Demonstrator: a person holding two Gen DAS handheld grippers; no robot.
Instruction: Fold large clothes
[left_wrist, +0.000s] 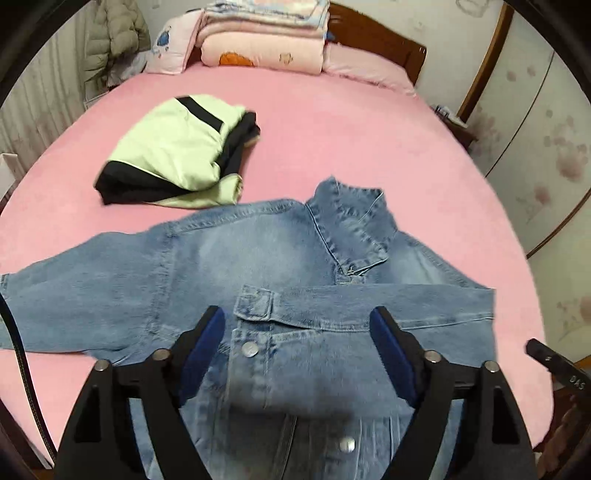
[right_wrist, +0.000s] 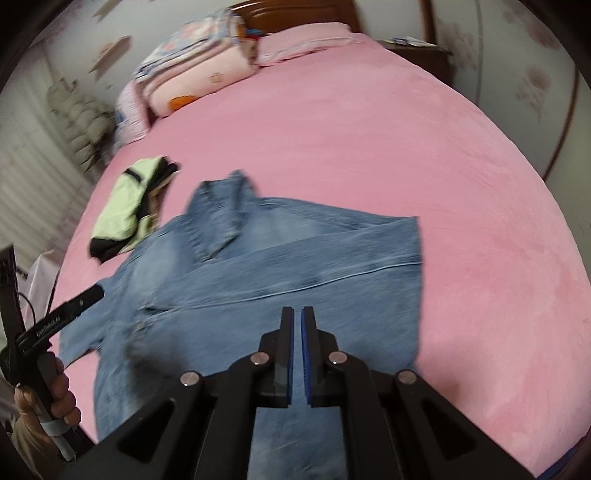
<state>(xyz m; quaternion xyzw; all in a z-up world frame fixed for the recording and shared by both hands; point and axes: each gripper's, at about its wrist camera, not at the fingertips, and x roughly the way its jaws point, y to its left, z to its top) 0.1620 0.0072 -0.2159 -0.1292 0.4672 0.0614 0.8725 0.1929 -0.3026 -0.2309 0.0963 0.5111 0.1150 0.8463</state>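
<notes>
A blue denim jacket lies spread on a pink bed, one sleeve folded across its chest, near a folded green and black garment. The left gripper hangs above it, fingers wide apart and empty; the right gripper is almost closed, holding nothing. The stiff folded sleeve may spring back open now that nothing pins it.

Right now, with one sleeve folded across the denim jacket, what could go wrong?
The folded sleeve lies loose; a low pass of the open left gripper could drag it back. The collar stands rumpled and may bulk the fold. The unfolded sleeve lies near the green-and-black garment and could snag it.
</notes>
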